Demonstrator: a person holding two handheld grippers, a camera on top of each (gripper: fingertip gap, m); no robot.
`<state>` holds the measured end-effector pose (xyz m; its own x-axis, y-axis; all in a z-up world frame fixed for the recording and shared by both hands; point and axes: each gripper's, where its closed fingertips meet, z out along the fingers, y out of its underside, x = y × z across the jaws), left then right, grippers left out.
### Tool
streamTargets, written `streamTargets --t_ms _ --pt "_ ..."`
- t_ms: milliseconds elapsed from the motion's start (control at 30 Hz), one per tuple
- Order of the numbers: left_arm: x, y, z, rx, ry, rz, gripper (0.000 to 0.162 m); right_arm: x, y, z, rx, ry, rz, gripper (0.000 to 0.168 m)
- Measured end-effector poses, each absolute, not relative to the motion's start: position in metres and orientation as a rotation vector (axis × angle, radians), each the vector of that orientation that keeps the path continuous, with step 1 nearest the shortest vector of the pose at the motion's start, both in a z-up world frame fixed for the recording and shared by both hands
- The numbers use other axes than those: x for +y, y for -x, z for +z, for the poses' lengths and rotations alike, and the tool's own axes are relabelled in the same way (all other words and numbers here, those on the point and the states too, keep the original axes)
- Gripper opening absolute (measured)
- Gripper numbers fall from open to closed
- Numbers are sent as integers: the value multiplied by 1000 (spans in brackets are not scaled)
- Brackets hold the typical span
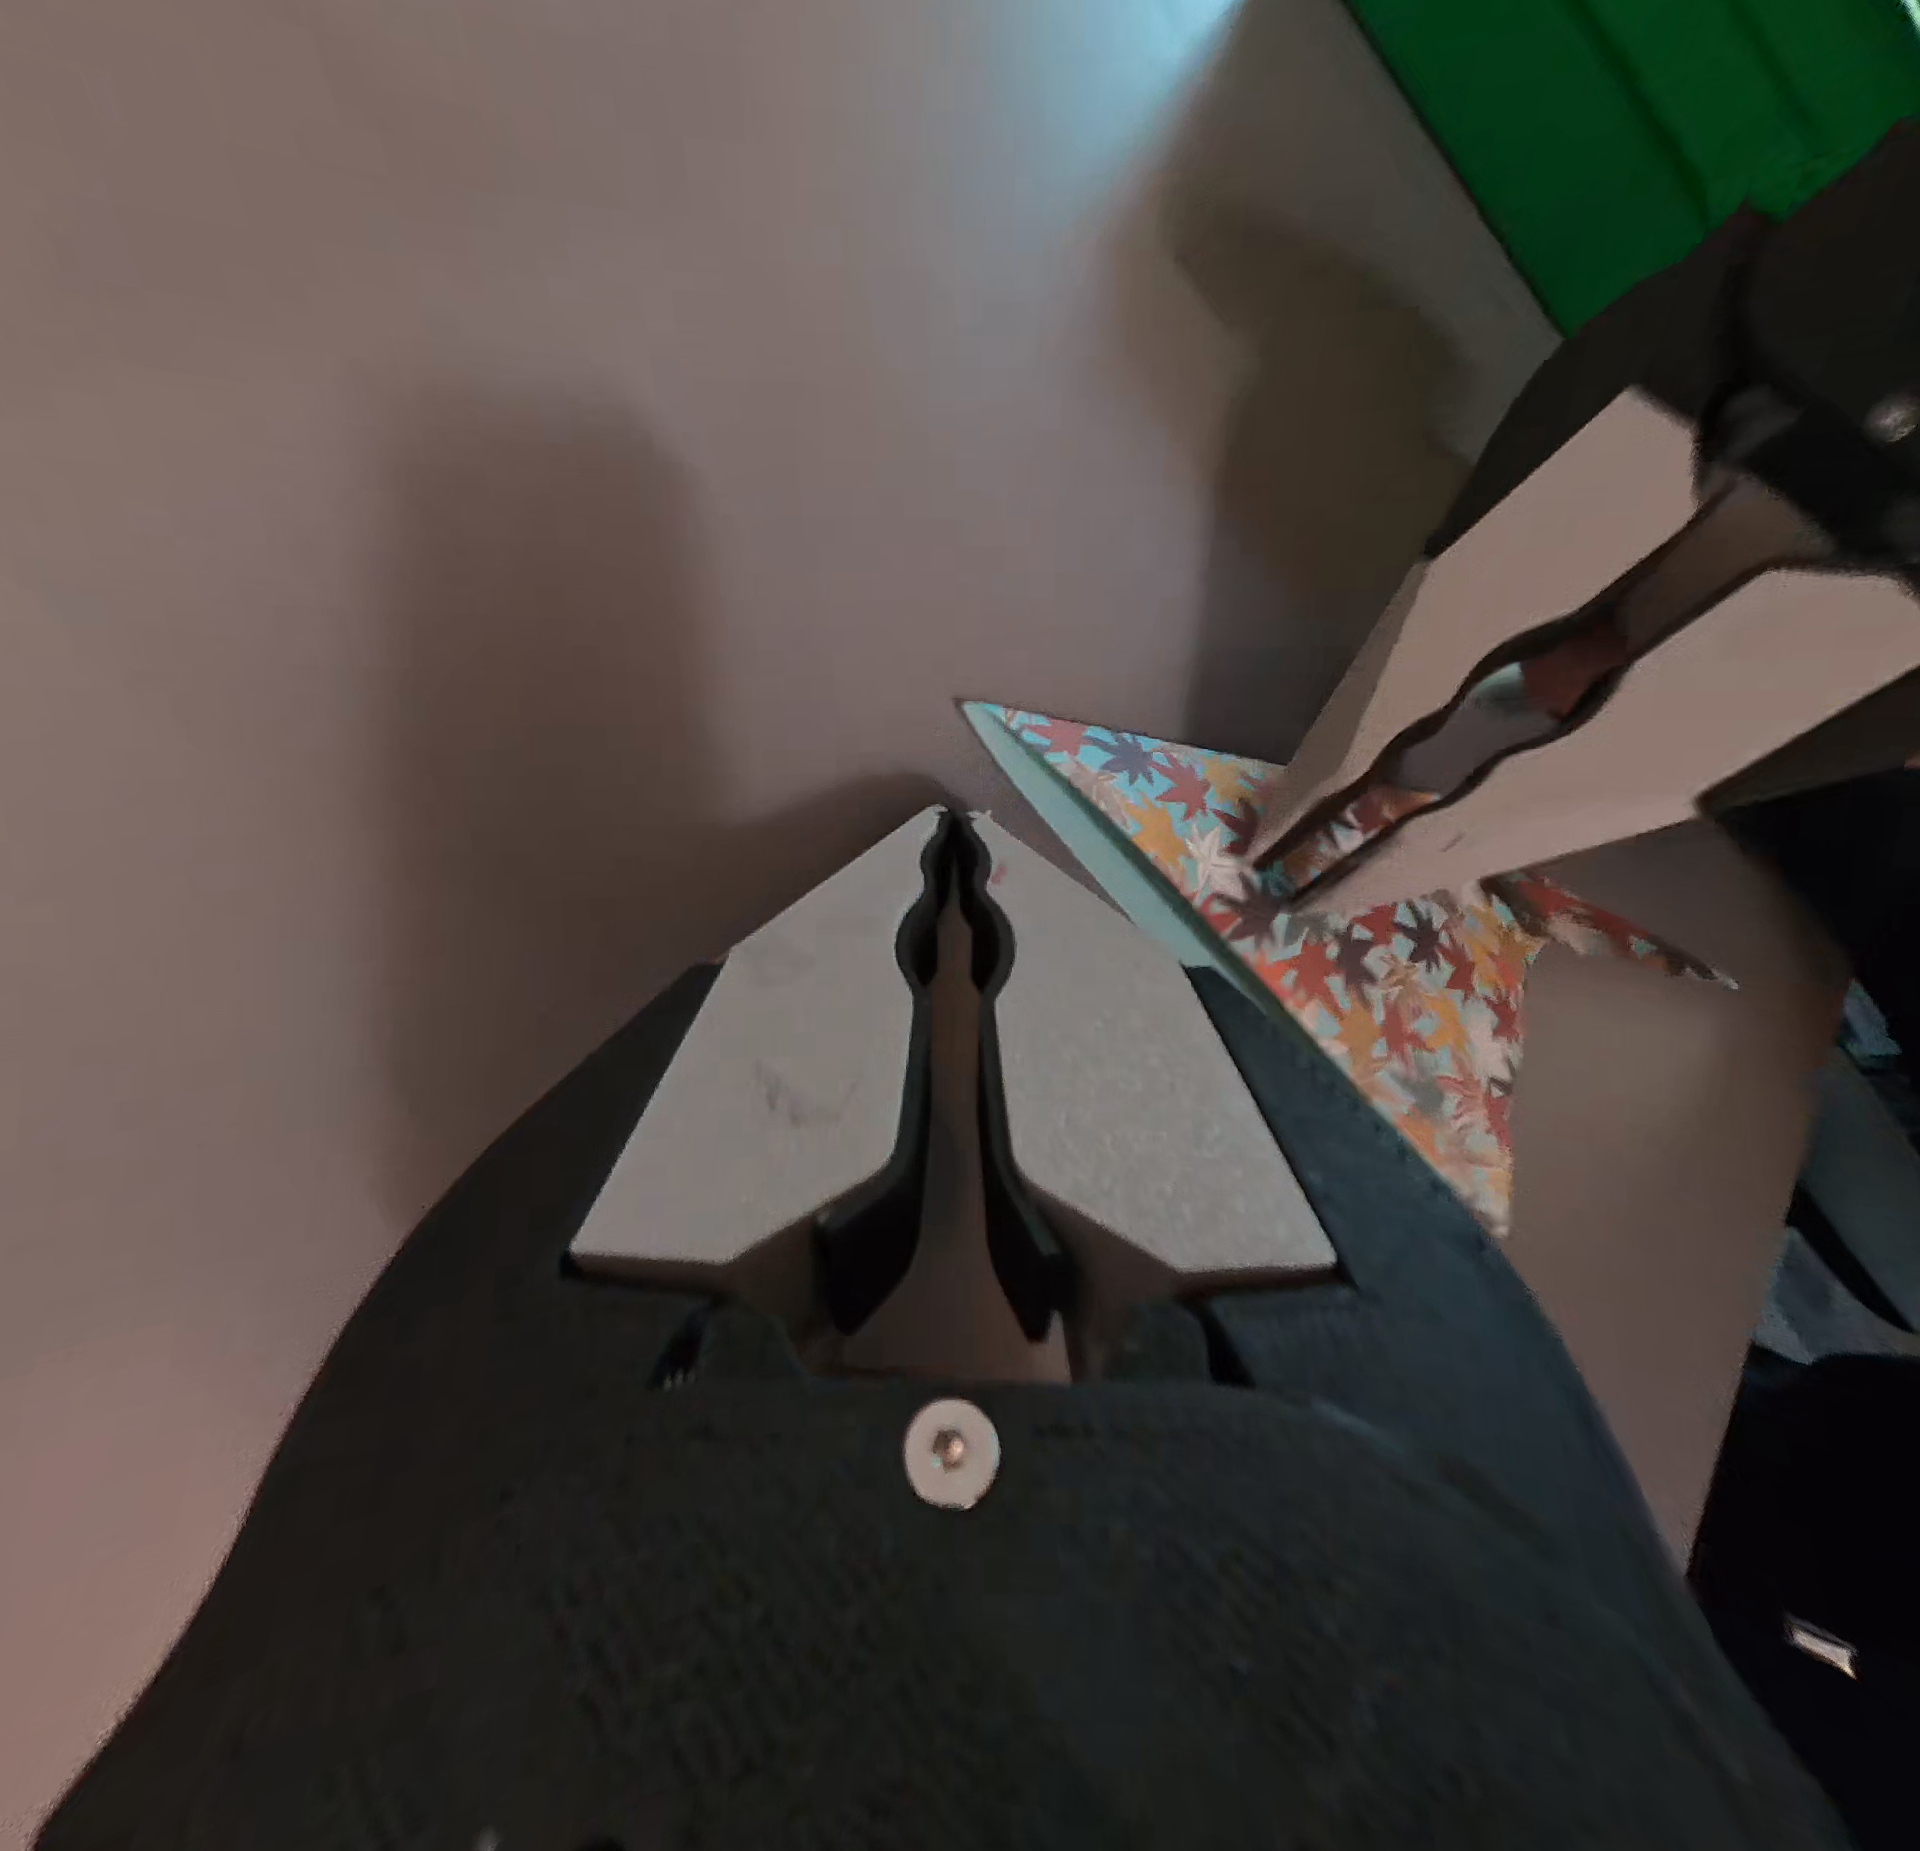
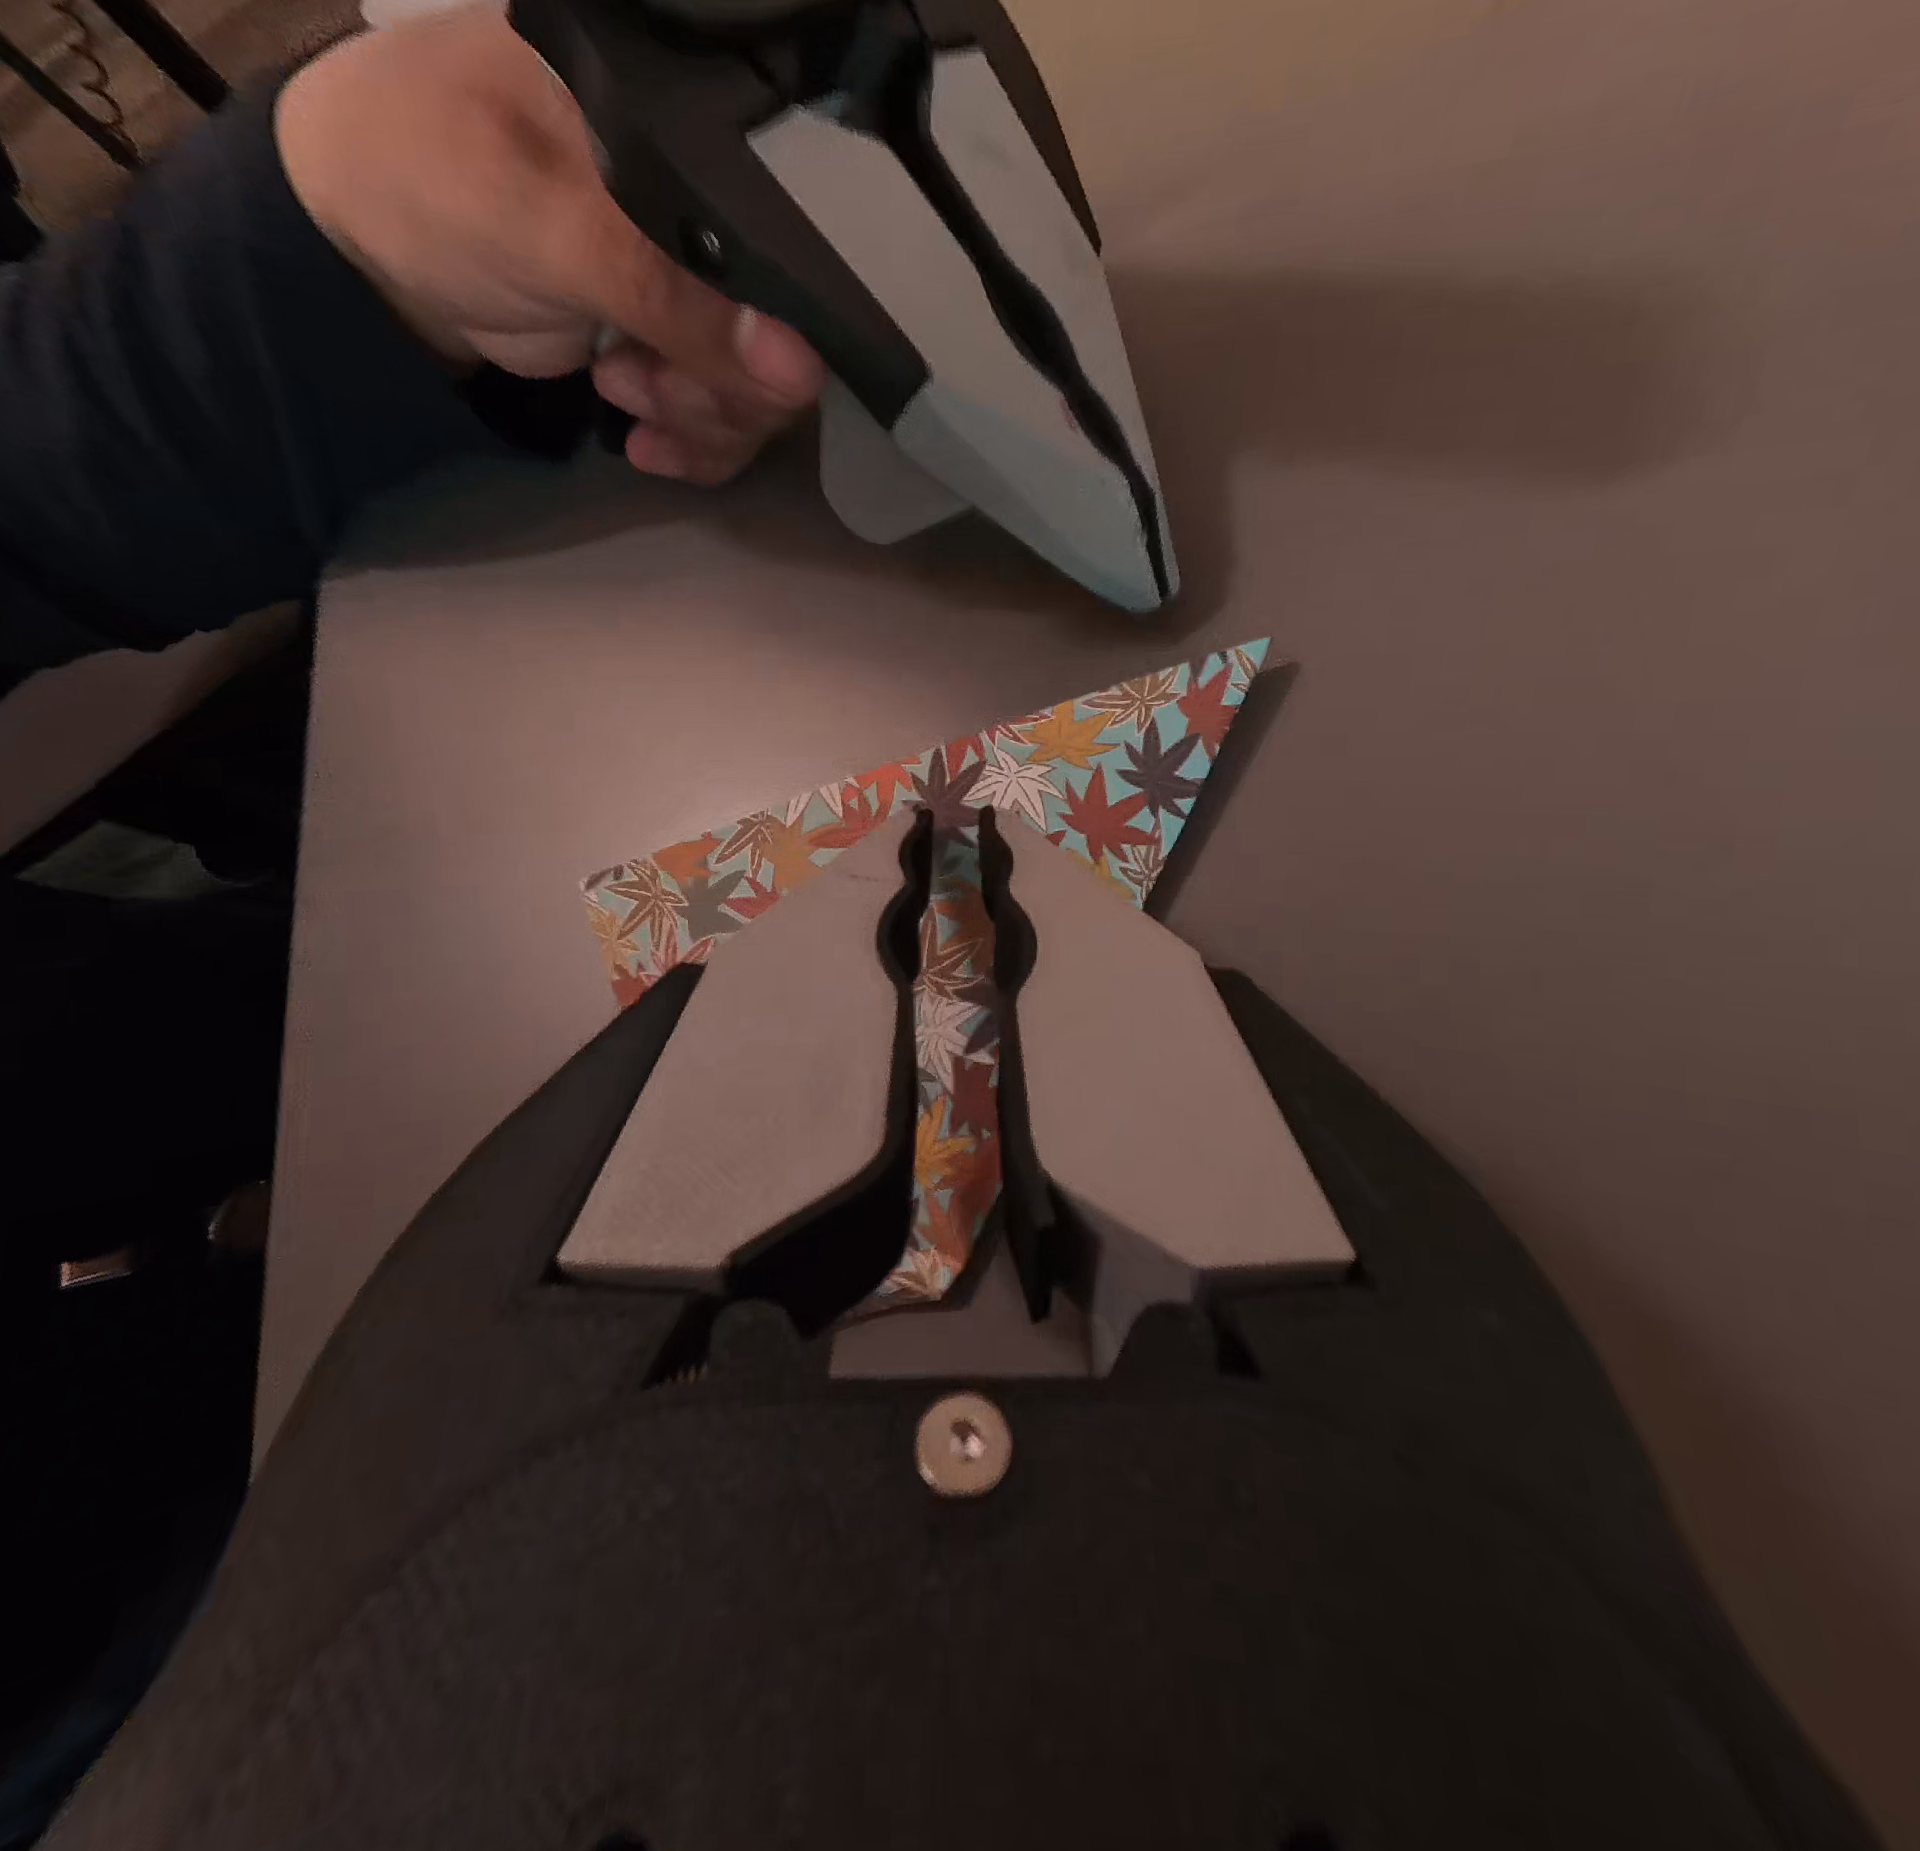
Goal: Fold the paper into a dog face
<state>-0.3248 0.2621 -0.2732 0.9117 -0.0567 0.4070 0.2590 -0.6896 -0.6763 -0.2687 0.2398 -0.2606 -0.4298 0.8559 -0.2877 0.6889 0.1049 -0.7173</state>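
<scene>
The paper (image 2: pixel 1101 762) has an autumn-leaf print on light blue and is folded into a triangle on the grey table (image 2: pixel 1507 866). It also shows in the left wrist view (image 1: pixel 1382 980), where its pale underside shows along a raised edge. My right gripper (image 2: pixel 954 814) is shut on a flap of the paper, which runs up between its fingers. In the left wrist view it (image 1: pixel 1262 866) comes in from the upper right. My left gripper (image 1: pixel 956 825) is shut and empty, its tip on or just above the table beside the paper's corner. In the right wrist view it (image 2: pixel 1158 596) sits just beyond the paper's far point.
A hand (image 2: pixel 520 243) in a dark sleeve holds the left gripper. The table's near-left edge (image 2: pixel 312 762) drops to a dark floor area. A green panel (image 1: pixel 1610 87) stands beyond the table's far edge. Dark objects (image 1: pixel 1849 1282) lie off the table's right side.
</scene>
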Motion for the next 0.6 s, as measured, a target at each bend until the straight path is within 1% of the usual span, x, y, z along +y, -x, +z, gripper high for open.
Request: streamTargets --t_ms 33,133,333,467,500,533,567,600 --pt "264 327 -271 -159 2264 -514 0 240 270 -265 -2183 1561 1209 4" --pt "270 329 -267 -170 2226 -529 0 238 266 -278 -2261 1542 1160 0" --pt "272 316 -271 -101 2262 -574 0 226 250 -278 -2441 1341 1172 0" --pt "264 284 -260 52 2210 -756 1 226 242 -278 -2506 1196 1143 0" --pt "264 278 -259 80 2202 -773 28 224 240 -278 -2516 1169 1140 0" --pt "265 275 -260 99 2210 -761 40 222 239 -278 -2530 1142 1142 0" --pt "265 271 -262 130 2221 -746 34 219 237 -278 -2542 1120 1142 0" --pt "265 269 -264 158 2234 -725 32 218 237 -278 -2547 1106 1133 0"
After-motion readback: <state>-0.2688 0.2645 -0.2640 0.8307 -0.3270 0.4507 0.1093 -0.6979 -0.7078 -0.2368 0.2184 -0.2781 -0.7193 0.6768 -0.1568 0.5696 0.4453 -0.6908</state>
